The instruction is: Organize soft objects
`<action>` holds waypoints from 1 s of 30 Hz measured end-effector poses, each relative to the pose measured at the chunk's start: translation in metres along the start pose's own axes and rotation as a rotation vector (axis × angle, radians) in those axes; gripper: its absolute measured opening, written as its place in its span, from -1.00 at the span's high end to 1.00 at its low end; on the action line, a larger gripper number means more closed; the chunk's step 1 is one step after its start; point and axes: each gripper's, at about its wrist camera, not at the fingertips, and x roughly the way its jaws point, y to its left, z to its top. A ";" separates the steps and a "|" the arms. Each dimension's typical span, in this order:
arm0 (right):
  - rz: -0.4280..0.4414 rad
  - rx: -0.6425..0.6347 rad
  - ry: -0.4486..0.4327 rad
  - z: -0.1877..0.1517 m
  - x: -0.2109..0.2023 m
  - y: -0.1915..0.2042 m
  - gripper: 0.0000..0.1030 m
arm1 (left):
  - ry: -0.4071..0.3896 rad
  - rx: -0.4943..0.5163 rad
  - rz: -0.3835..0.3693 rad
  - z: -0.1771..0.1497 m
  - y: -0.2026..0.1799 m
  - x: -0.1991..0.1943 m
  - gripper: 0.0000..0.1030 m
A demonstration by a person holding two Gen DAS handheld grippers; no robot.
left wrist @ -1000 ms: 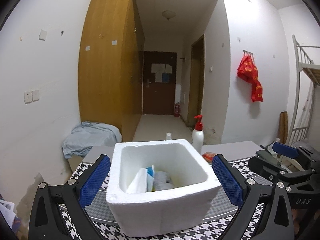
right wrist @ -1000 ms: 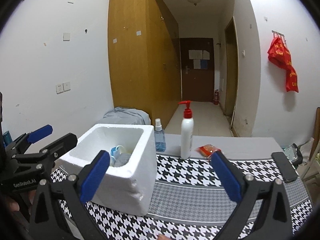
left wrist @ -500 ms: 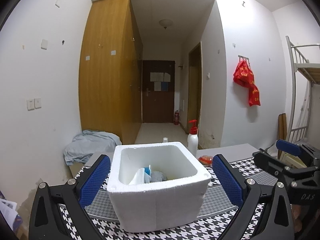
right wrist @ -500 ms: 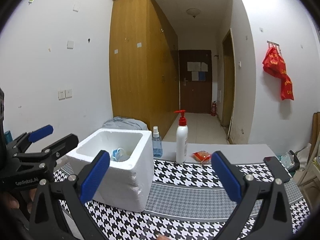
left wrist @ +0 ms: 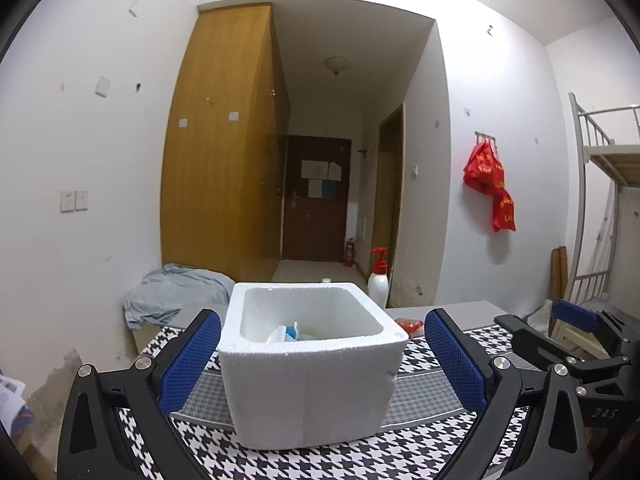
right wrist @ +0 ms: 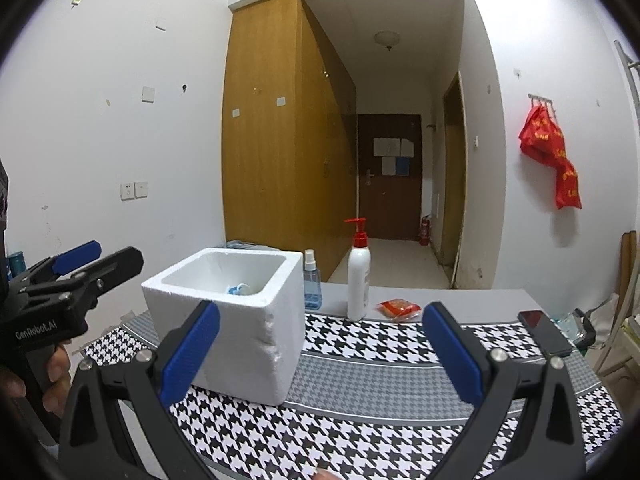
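A white foam box [left wrist: 312,364] stands on the houndstooth tablecloth [left wrist: 420,444], straight ahead of my left gripper [left wrist: 322,364], which is open and holds nothing. Soft white and blue items [left wrist: 286,334] lie at the box's bottom, mostly hidden by its front wall. In the right wrist view the foam box [right wrist: 240,320] sits left of centre with a blue and white item [right wrist: 239,289] peeking inside. My right gripper [right wrist: 320,354] is open and holds nothing, above the tablecloth [right wrist: 380,364]. A red soft packet [right wrist: 398,307] lies behind it.
A white pump bottle [right wrist: 358,276] and a small blue spray bottle [right wrist: 312,284] stand behind the box. A dark phone [right wrist: 544,332] lies at the table's right edge. A blue-grey cloth heap [left wrist: 172,292] rests beyond the table's left side, by the wooden wardrobe.
Both grippers have drawn back and tilted upward, so the foam box looks smaller and lower and less of its inside shows. Both stay open.
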 end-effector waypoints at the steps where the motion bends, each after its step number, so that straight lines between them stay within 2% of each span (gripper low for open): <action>1: -0.002 0.003 -0.004 -0.002 -0.002 -0.001 -0.99 | -0.006 -0.007 -0.004 -0.002 0.001 -0.001 -0.98; 8: -0.019 0.017 -0.006 -0.018 -0.011 -0.002 -0.99 | -0.039 -0.011 0.021 -0.021 0.002 -0.011 -0.98; 11: -0.029 0.012 0.003 -0.025 -0.012 -0.002 -0.99 | -0.013 -0.016 0.005 -0.029 0.002 -0.008 -0.98; 14: -0.026 0.025 0.009 -0.029 -0.012 -0.003 -0.99 | -0.014 0.003 0.042 -0.034 0.000 -0.009 -0.98; 21: -0.031 0.031 0.010 -0.041 -0.015 -0.008 -0.99 | -0.022 0.018 0.076 -0.049 -0.002 -0.007 -0.98; 30: -0.031 0.039 0.004 -0.059 -0.017 -0.010 -0.99 | 0.006 0.012 0.066 -0.064 -0.002 -0.005 -0.98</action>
